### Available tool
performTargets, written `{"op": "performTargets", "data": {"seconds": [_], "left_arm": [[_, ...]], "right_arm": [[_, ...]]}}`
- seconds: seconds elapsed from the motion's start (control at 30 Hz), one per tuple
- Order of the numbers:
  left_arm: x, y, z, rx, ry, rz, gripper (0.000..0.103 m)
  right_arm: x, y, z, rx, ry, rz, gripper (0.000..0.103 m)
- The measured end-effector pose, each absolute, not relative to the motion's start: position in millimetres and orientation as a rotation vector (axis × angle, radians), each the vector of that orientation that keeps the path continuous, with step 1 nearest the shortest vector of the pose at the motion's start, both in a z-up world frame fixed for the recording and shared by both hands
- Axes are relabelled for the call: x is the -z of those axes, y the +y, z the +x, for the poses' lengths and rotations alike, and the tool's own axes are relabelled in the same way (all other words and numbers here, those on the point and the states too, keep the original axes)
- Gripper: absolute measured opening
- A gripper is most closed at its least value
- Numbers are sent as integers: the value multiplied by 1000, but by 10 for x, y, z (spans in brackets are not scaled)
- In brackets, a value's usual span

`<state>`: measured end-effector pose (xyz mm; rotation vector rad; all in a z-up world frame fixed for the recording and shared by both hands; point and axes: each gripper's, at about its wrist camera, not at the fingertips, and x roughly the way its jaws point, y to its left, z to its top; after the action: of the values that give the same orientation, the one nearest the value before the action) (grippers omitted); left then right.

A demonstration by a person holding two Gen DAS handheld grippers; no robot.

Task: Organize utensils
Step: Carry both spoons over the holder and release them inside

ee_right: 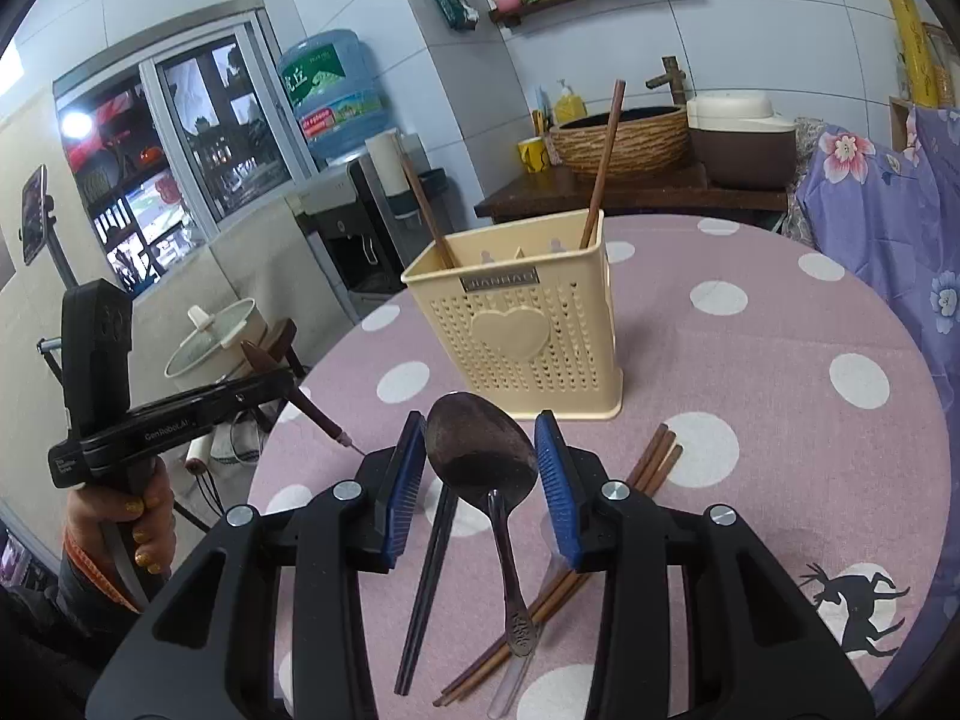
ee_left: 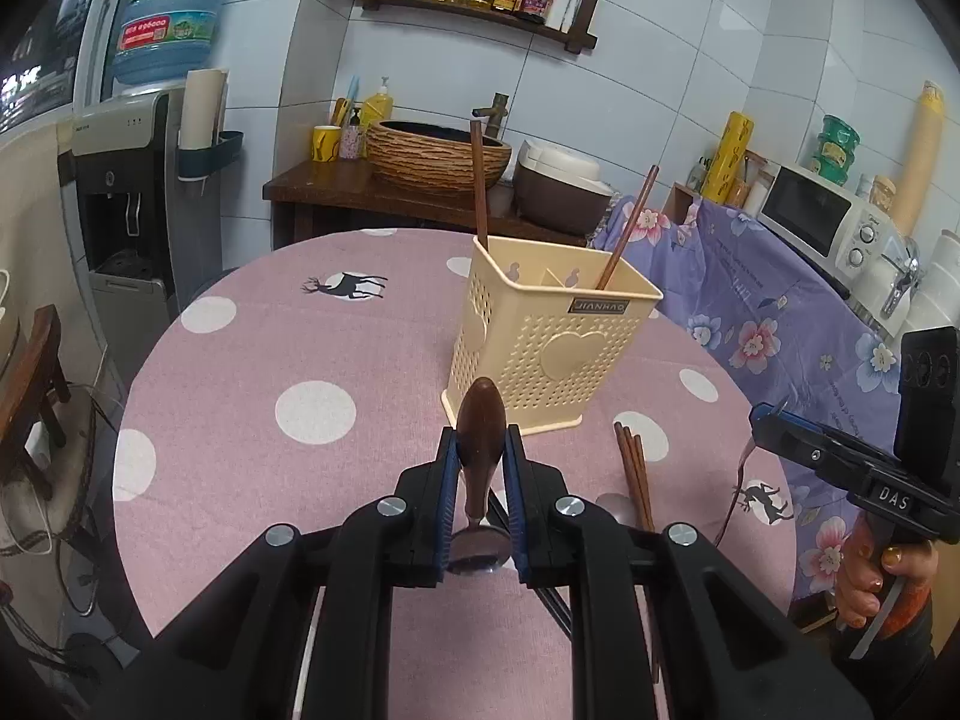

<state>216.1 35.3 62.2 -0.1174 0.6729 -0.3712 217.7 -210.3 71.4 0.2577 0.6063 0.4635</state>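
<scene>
Pink cloth with white dots covers the round table (ee_left: 252, 360). A cream plastic utensil holder (ee_left: 546, 336) with little holes and a heart on its side stands near the middle of the table, at about 12 o'clock from both tongs. Two brown chopsticks stand in it, one (ee_left: 479, 186) at the left end and one (ee_left: 627, 228) at the right end, both leaning.

The left gripper (ee_left: 480, 450) is almost closed, and its blue pads squeeze a spoon with a brown wooden handle (ee_left: 480, 426). The handle points up and away, toward the holder. The shiny bowl of that spoon sits low between the fingers, close to the camera. In the right wrist view this gripper (ee_right: 282, 384) is at 9 o'clock, lifted off the table, with a hand (ee_right: 120, 516) around its grip.

The right gripper (ee_right: 480, 450) is partly open. A metal spoon (ee_right: 480, 450) lies on the table between its blue pads, bowl toward the holder and handle toward 6 o'clock. The pads do not seem to touch the spoon. Dark chopsticks (ee_right: 429, 558) lie just left of that spoon. Brown wooden chopsticks (ee_right: 651, 456) lie at 4 o'clock from the bowl and run under the spoon's handle. In the left wrist view the right gripper (ee_left: 774, 420) is at 3 o'clock, over the table's edge.
</scene>
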Motion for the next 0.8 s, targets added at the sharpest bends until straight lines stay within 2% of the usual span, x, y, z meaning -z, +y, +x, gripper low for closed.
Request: {"op": "performTargets", "data": {"seconds": [0.23, 0.63, 0.8], "left_arm": [[-826, 289, 2261, 411, 656, -122, 16], [-1953, -57, 2719, 456, 448, -140, 16], [-1944, -317, 3062, 402, 427, -106, 16]], "right_arm": [[-874, -1952, 2280, -438, 543, 226, 38], [-1871, -1903, 3035, -300, 299, 241, 38], [-1907, -1883, 3392, -226, 279, 239, 38]]}}
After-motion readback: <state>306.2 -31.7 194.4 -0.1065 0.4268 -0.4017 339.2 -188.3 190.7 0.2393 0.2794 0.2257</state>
